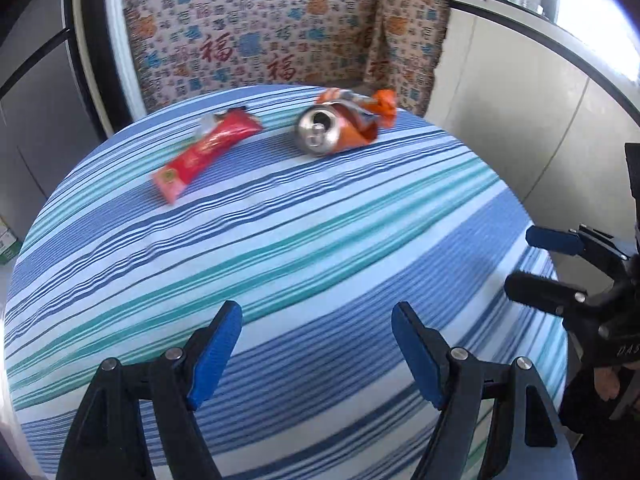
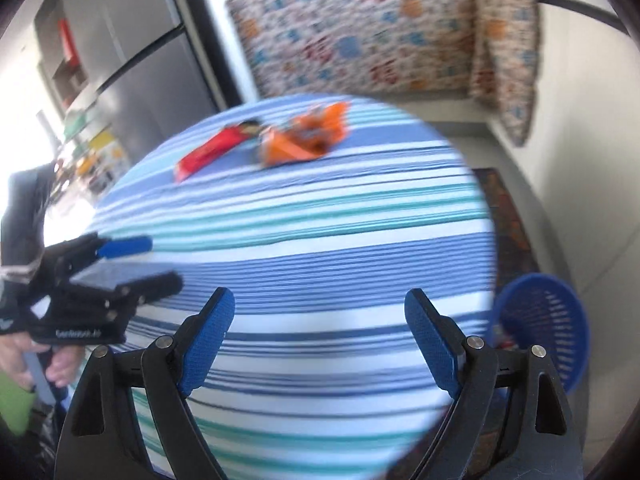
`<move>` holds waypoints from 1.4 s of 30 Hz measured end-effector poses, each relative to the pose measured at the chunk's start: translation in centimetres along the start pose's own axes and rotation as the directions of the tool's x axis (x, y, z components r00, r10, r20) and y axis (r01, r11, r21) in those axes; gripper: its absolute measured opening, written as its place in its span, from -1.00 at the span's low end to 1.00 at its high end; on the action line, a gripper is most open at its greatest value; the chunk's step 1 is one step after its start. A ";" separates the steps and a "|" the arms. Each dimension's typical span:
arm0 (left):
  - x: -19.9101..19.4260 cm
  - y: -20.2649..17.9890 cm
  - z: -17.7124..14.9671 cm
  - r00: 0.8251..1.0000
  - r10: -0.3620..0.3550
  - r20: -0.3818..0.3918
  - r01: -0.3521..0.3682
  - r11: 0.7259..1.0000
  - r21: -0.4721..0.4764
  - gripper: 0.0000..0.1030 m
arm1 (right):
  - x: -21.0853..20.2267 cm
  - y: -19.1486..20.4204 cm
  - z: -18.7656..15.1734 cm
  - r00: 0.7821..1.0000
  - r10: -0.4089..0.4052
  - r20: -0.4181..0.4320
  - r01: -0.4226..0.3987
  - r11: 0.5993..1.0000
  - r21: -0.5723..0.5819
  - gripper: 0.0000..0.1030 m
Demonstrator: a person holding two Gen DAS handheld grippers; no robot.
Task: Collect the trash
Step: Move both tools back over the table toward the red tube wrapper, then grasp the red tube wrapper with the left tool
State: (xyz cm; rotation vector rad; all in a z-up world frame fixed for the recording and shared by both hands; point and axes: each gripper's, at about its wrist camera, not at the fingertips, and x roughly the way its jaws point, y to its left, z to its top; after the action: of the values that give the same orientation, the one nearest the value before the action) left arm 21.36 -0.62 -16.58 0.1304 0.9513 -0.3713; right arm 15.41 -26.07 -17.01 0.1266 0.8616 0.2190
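Observation:
On the far side of the round table with the blue and teal striped cloth (image 1: pixel 280 240) lie a red wrapper (image 1: pixel 206 152), a crushed orange can (image 1: pixel 334 128) and, just behind the can, an orange wrapper (image 1: pixel 372 104). The right wrist view shows the red wrapper (image 2: pixel 212 152) and the orange can (image 2: pixel 300 138) blurred. My left gripper (image 1: pixel 317 312) hangs open over the near part of the table with nothing between its fingers. My right gripper (image 2: pixel 319 296) is open and empty too, at the table's right edge (image 1: pixel 520 260). A blue mesh basket (image 2: pixel 548 320) stands on the floor to the right of the table.
Furniture draped in a patterned cloth (image 1: pixel 280 40) stands behind the table. A grey fridge (image 2: pixel 140 60) is at the left, a white counter wall (image 1: pixel 520 100) at the right. A dark rug (image 2: pixel 508 216) lies beside the basket. A person's hand (image 2: pixel 60 364) holds the left gripper (image 2: pixel 162 262).

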 end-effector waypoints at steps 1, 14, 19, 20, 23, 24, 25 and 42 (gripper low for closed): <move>0.1 1.3 -0.1 1.000 0.018 0.001 -0.018 1.000 -0.018 0.53 | 1.2 1.2 0.3 1.000 0.006 -0.020 -0.007 1.000 -0.016 0.71; 2.5 8.0 0.2 0.996 0.084 0.013 -0.083 0.996 -0.025 0.66 | 9.1 6.4 2.1 0.991 -0.117 -0.070 0.109 0.989 -0.099 0.92; 4.7 10.4 2.9 0.997 0.080 0.001 -0.080 0.997 -0.012 0.89 | 9.1 7.0 1.6 0.987 -0.144 -0.075 0.134 0.983 -0.124 0.99; 5.2 10.7 3.5 0.997 0.076 -0.002 -0.076 0.997 -0.007 0.92 | 9.1 7.0 1.6 0.986 -0.148 -0.075 0.138 0.982 -0.125 0.99; 6.9 11.6 6.0 0.998 0.066 0.003 -0.066 0.998 0.022 0.93 | 9.0 7.0 1.6 0.986 -0.148 -0.074 0.138 0.983 -0.125 0.99; 7.3 11.8 6.6 0.998 0.057 0.000 -0.057 0.998 0.032 0.93 | 9.0 7.0 1.6 0.986 -0.148 -0.074 0.138 0.982 -0.125 0.99; 7.8 12.1 7.3 0.999 0.043 -0.001 -0.043 0.998 0.035 0.93 | 9.0 7.0 1.6 0.986 -0.148 -0.074 0.138 0.982 -0.125 0.99; 6.4 8.7 6.6 1.000 0.008 0.026 -0.008 1.000 0.002 -0.50 | 8.9 6.9 1.6 0.986 -0.147 -0.075 0.137 0.983 -0.125 0.99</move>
State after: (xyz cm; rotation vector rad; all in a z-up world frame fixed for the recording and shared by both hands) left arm 33.01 4.08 -18.43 0.1313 0.9241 -0.3655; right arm 21.29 -17.21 -21.21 -0.0564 0.9347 0.1421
